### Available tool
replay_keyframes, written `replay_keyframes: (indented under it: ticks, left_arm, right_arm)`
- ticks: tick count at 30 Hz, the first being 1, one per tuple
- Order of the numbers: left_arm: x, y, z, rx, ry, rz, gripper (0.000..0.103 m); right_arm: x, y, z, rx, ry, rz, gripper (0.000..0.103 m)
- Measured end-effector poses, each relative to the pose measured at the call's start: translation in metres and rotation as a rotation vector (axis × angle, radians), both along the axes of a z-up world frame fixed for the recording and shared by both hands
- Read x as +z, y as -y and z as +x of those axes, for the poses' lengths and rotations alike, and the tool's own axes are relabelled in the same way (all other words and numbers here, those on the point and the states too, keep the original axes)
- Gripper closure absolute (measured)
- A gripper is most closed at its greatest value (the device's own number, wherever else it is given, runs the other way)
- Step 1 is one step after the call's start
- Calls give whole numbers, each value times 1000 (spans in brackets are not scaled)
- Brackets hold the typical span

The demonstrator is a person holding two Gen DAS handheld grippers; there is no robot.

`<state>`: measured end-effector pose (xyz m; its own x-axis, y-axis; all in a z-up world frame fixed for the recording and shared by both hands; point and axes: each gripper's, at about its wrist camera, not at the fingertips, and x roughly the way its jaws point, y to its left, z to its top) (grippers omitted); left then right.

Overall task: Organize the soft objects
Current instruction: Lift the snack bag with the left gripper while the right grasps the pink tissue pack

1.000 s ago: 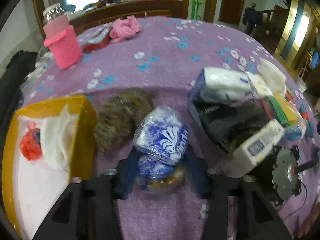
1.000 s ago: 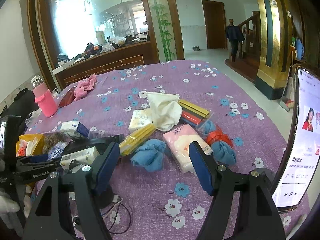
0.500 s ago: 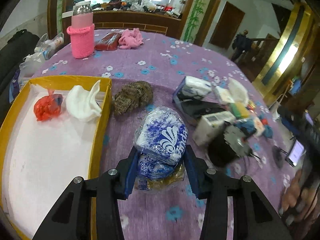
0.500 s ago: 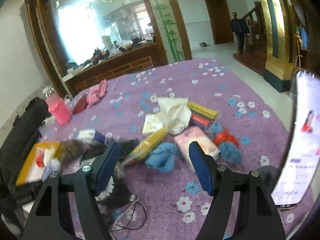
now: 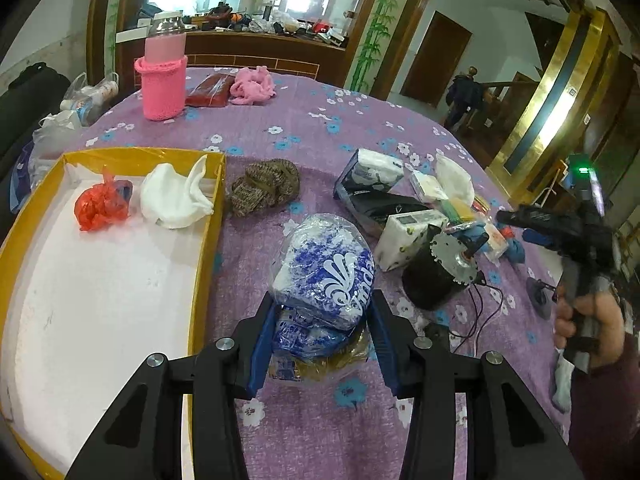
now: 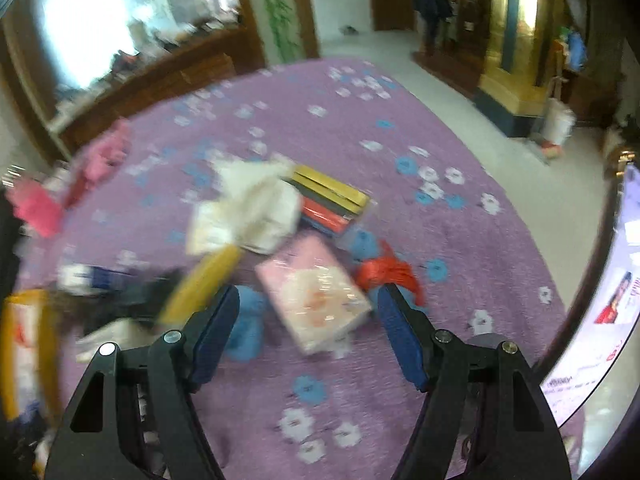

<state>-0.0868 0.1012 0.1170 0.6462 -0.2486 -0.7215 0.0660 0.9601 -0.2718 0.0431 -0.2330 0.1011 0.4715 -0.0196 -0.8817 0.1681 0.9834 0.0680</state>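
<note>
Soft objects lie across the purple flowered counter [image 5: 304,128]; the yellow tray [image 5: 202,236] at its left edge holds a white cloth [image 5: 172,196] and a red bag [image 5: 100,206]; a brown knit bundle [image 5: 264,188] sits just beside the tray's far right corner; the left gripper [image 5: 320,340] grips a blue-and-white tissue pack [image 5: 326,276]; the right gripper [image 6: 310,336] hangs wide apart over a pink tissue pack [image 6: 312,300], the view blurred.

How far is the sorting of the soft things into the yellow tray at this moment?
Done: a red plastic bag and a white cloth lie in the yellow tray. In hand: the left gripper is shut on a blue tissue pack, not yet over the tray. Left: the brown knit, the pink tissue pack and the blue cloth lie on the table; the right gripper is open.
</note>
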Motion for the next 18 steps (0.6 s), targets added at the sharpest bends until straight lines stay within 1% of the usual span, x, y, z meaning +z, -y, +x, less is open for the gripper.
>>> replay_keyframes:
  ticks: [2, 5, 10, 12, 13, 14, 18]
  left_arm:
    - [-1, 0, 2, 3, -5, 3, 60]
    - [-2, 1, 5, 7, -12, 2, 60]
    - [-4, 7, 8, 4, -18, 0, 60]
    - [-4, 10, 8, -1, -18, 0, 60]
    - [-4, 12, 8, -5, -17, 0, 60]
    - [-4, 13, 8, -6, -17, 0, 60]
    - [-3, 15, 6, -2, -18, -2, 60]
  right_arm:
    - [-13, -3, 8, 3, -43, -53, 33]
    - [-29, -5, 20, 25, -68, -108, 34]
    - [-37, -13, 33, 105, -81, -126, 34]
    - [-43, -18, 34, 154, -108, -111, 35]
    - [-44, -19, 33, 162, -111, -109, 39]
    - [-44, -18, 30, 164, -114, -109, 47]
    - [-38, -12, 16, 130, -97, -58, 51]
